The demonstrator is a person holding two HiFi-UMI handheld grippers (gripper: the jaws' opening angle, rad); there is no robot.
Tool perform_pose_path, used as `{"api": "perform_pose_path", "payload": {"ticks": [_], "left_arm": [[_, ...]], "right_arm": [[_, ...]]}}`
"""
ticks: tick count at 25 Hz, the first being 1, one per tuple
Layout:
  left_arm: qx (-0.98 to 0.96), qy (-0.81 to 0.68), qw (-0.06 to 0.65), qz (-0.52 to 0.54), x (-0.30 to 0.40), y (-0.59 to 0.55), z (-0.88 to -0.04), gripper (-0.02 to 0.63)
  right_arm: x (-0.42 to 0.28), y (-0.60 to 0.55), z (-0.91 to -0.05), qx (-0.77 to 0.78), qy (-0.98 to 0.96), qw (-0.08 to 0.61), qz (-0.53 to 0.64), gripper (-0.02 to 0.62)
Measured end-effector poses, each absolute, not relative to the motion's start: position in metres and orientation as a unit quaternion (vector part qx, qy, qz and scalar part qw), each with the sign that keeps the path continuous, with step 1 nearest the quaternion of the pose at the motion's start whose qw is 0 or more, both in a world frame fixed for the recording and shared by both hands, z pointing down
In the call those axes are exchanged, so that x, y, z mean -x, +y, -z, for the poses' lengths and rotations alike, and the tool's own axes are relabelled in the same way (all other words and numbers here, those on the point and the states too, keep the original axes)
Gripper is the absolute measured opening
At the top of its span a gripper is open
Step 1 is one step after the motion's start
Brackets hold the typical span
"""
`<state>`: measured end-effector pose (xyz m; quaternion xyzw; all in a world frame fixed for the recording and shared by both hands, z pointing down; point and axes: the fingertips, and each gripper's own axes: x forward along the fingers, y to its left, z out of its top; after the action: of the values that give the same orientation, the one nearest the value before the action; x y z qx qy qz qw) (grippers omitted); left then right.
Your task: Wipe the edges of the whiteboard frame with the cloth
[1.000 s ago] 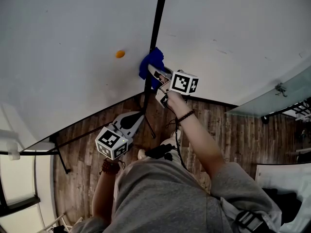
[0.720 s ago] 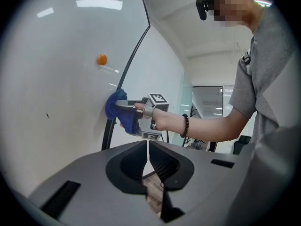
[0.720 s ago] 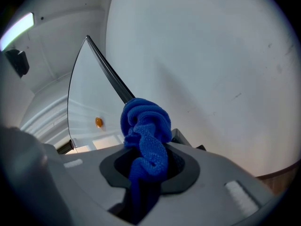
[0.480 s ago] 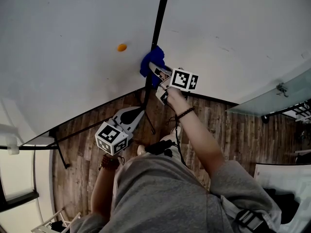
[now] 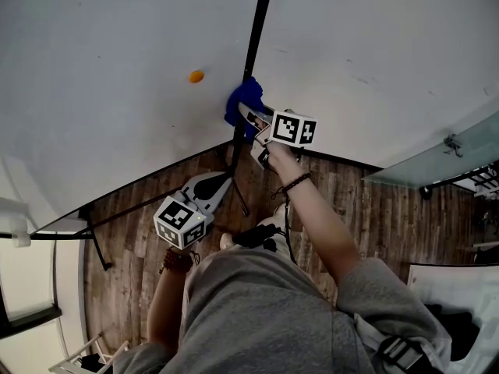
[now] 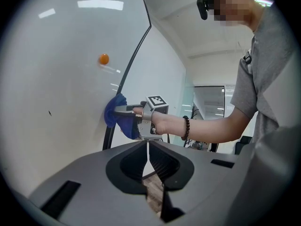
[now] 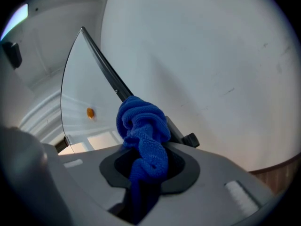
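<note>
A bunched blue cloth (image 5: 241,107) presses against the black side frame (image 5: 255,37) of the whiteboard (image 5: 117,61). My right gripper (image 5: 251,118) is shut on the cloth (image 7: 143,140), which bulges out past its jaws onto the frame (image 7: 106,72). In the left gripper view the cloth (image 6: 116,117) and the right gripper (image 6: 129,112) show against the frame edge (image 6: 127,74). My left gripper (image 5: 212,193) hangs low near the floor, shut with nothing in it, well below the cloth.
An orange magnet (image 5: 196,76) sits on the whiteboard left of the cloth. The board's black stand legs (image 5: 93,236) spread over the wooden floor (image 5: 374,216). A white wall (image 5: 374,61) lies right of the frame, with a glass panel (image 5: 437,162) further right.
The right gripper and cloth have shifted slightly up along the frame during the first half second, then held. The left gripper has stayed almost still.
</note>
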<state>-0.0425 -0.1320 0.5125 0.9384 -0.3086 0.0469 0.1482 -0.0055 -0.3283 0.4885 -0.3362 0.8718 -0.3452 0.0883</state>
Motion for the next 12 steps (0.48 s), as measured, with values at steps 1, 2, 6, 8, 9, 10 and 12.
{"api": "perform_pose_path", "payload": {"ticks": [1,2,6,8,9,10,12], "left_arm": [[-0.938,-0.309,0.148,-0.047,0.042,-0.132,-0.512,0.020],[-0.938,-0.310,0.147,-0.047,0.042,-0.132,-0.512,0.020],[-0.937,-0.314,0.147,-0.047,0.044,-0.131,-0.513,0.020],[-0.936,-0.315,0.148,-0.048,0.044,-0.130,-0.514,0.020],[-0.936,-0.315,0.148,-0.049,0.043,-0.130,-0.514,0.020],[-0.936,-0.314,0.148,-0.049,0.042,-0.130,-0.514,0.020],[-0.937,-0.314,0.148,-0.049,0.040,-0.128,-0.514,0.020]], "right_arm": [[0.005,-0.328,-0.489,0.332,0.868,0.098,0.356,0.107],[0.005,-0.329,-0.489,0.327,0.865,0.107,0.366,0.107],[0.005,-0.328,-0.492,0.326,0.864,0.100,0.371,0.107],[0.005,-0.328,-0.498,0.338,0.869,0.072,0.354,0.107],[0.005,-0.328,-0.502,0.342,0.871,0.061,0.348,0.106],[0.004,-0.328,-0.505,0.344,0.870,0.058,0.348,0.106],[0.004,-0.328,-0.509,0.340,0.864,0.069,0.364,0.107]]}}
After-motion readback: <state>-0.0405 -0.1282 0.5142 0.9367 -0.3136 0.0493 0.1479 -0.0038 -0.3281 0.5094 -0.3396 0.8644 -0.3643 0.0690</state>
